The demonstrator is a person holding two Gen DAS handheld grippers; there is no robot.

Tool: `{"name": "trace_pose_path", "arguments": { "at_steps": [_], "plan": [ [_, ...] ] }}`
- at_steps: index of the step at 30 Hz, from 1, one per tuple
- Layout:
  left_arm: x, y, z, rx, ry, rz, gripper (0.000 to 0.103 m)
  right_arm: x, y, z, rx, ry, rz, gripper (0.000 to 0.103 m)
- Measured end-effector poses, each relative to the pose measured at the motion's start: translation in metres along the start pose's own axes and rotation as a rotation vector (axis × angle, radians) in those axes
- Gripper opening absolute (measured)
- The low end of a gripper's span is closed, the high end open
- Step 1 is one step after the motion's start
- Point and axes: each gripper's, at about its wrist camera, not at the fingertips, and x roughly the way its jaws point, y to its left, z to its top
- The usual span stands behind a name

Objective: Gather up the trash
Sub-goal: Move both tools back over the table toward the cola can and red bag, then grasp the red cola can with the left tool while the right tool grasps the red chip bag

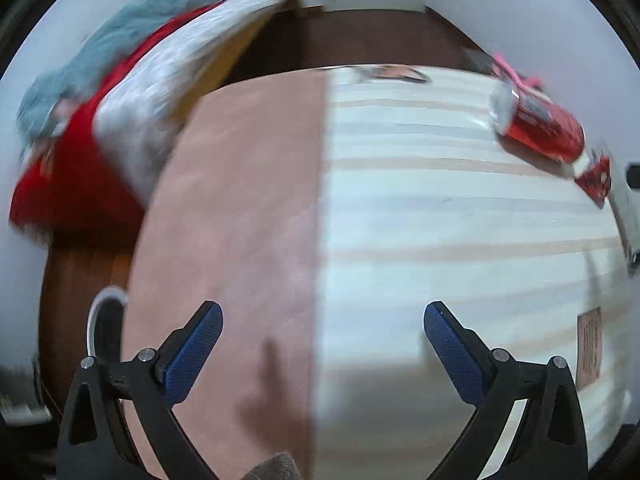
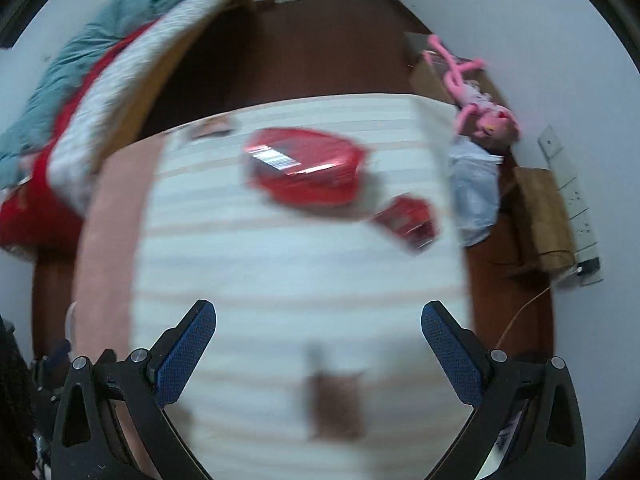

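Wrappers (image 2: 306,170) near mattress edge (image 2: 434,168) (blurred)

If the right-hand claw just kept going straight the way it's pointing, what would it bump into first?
Probably the big red wrapper lying on the striped cover. The right gripper is open, with nothing in between, though blur makes depth uncertain.

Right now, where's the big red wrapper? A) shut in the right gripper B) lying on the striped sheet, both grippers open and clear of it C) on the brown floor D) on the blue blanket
B: the big red wrapper lies on the striped sheet, ahead of the open right gripper; the left gripper is open and empty too.
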Motion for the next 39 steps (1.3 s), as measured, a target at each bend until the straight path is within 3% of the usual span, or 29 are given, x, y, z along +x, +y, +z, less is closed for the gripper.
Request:
{"name": "trace_pose_path", "arguments": {
  "at_steps": [4, 7, 10, 11, 12, 13, 15, 17, 21, 25, 27, 30, 31, 32, 33, 34, 39],
  "plan": [
    [0.017, -0.026, 0.028, 0.072, -0.003, 0.004, 0.103, 0.045, -0.033, 0.034, -0.025, 0.06, -0.013, 0.103],
    [0.021, -0.04, 0.045, 0.125, -0.016, 0.005, 0.103, 0.071, -0.05, 0.051, -0.058, 0.08, -0.022, 0.095],
    [0.017, -0.056, 0.06, 0.233, -0.063, 0.022, 0.103, 0.097, -0.053, 0.061, -0.066, 0.115, 0.002, 0.075],
    [0.016, -0.058, 0.065, 0.276, -0.084, 0.03, 0.103, 0.101, -0.055, 0.062, -0.063, 0.122, 0.013, 0.056],
    [0.01, -0.068, 0.073, 0.354, -0.122, 0.027, 0.103, 0.108, -0.058, 0.062, -0.053, 0.138, 0.035, 0.044],
    [0.007, -0.077, 0.082, 0.417, -0.149, 0.021, 0.103, 0.11, -0.061, 0.06, -0.04, 0.144, 0.044, 0.043],
    [-0.005, -0.101, 0.099, 0.588, -0.213, 0.0, 0.103, 0.106, -0.066, 0.057, -0.022, 0.126, 0.076, 0.033],
    [-0.014, -0.123, 0.114, 0.742, -0.232, -0.063, 0.103, 0.105, -0.074, 0.056, 0.011, 0.139, 0.121, 0.031],
    [-0.006, -0.172, 0.137, 1.009, -0.154, -0.145, 0.103, 0.101, -0.098, 0.053, 0.109, 0.158, 0.184, 0.029],
    [0.018, -0.209, 0.146, 1.191, -0.074, -0.149, 0.103, 0.094, -0.114, 0.049, 0.183, 0.174, 0.216, 0.029],
    [0.032, -0.225, 0.143, 1.265, 0.01, -0.183, 0.103, 0.093, -0.121, 0.047, 0.208, 0.176, 0.231, 0.029],
    [0.046, -0.238, 0.137, 1.305, 0.077, -0.214, 0.102, 0.092, -0.128, 0.043, 0.225, 0.181, 0.232, 0.028],
    [0.049, -0.24, 0.136, 1.299, 0.08, -0.216, 0.097, 0.093, -0.129, 0.042, 0.226, 0.184, 0.232, 0.028],
    [0.049, -0.242, 0.137, 1.285, 0.079, -0.219, 0.081, 0.095, -0.132, 0.041, 0.229, 0.186, 0.233, 0.028],
    [0.048, -0.241, 0.139, 1.245, 0.097, -0.256, 0.073, 0.095, -0.133, 0.04, 0.235, 0.189, 0.235, 0.028],
    [0.045, -0.24, 0.144, 1.206, 0.09, -0.273, 0.059, 0.096, -0.135, 0.039, 0.241, 0.192, 0.241, 0.028],
    [0.037, -0.217, 0.154, 0.995, 0.057, -0.296, 0.049, 0.094, -0.132, 0.038, 0.231, 0.183, 0.233, 0.027]
  ]
}}
